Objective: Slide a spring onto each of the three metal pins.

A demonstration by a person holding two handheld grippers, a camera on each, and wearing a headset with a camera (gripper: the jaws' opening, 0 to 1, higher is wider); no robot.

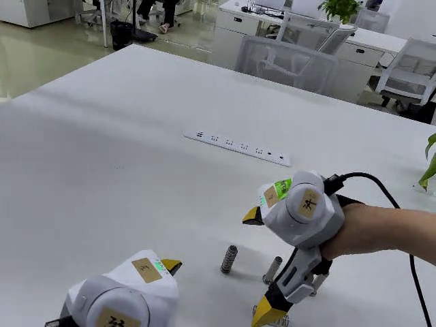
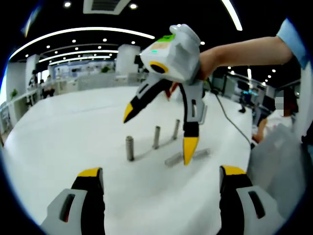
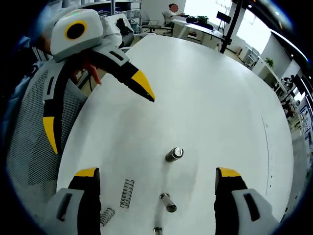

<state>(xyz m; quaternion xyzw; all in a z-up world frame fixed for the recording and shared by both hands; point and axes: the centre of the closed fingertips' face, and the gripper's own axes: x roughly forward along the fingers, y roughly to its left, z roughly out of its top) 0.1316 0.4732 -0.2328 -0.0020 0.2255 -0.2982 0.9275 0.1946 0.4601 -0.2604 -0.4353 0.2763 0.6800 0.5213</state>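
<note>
Two springs lie flat on the table, just beside the row of three pins. The end pin looks coiled, so I judge it done. The right gripper hangs over them, jaws wide and empty. In its view the nearer spring sits at 8 o'clock from the jaw gap, its long axis running roughly 12 to 6. The left gripper, also wide and empty, sits well back, so the right is better placed to pick.
</note>
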